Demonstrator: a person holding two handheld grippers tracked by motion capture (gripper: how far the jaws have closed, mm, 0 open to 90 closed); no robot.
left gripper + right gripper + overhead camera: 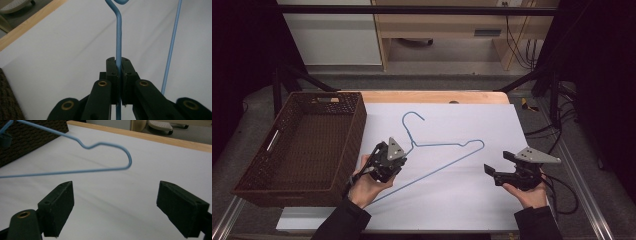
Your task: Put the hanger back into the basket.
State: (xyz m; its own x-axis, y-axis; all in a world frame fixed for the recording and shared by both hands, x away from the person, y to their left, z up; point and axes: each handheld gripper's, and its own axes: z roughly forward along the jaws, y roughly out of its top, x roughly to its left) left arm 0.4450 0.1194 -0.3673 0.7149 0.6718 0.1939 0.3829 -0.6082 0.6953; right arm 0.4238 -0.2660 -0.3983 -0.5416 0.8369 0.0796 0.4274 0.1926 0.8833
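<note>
Hanger (447, 150): thin pale-blue wire, hooked top, notched shoulder.

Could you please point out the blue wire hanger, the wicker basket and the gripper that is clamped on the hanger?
blue wire hanger (447, 168): high view, on its long lower bar.
wicker basket (358, 125): high view, on its right wall.
left gripper (119, 67): left gripper view, between its fingertips, shut on the hanger's neck.
</note>
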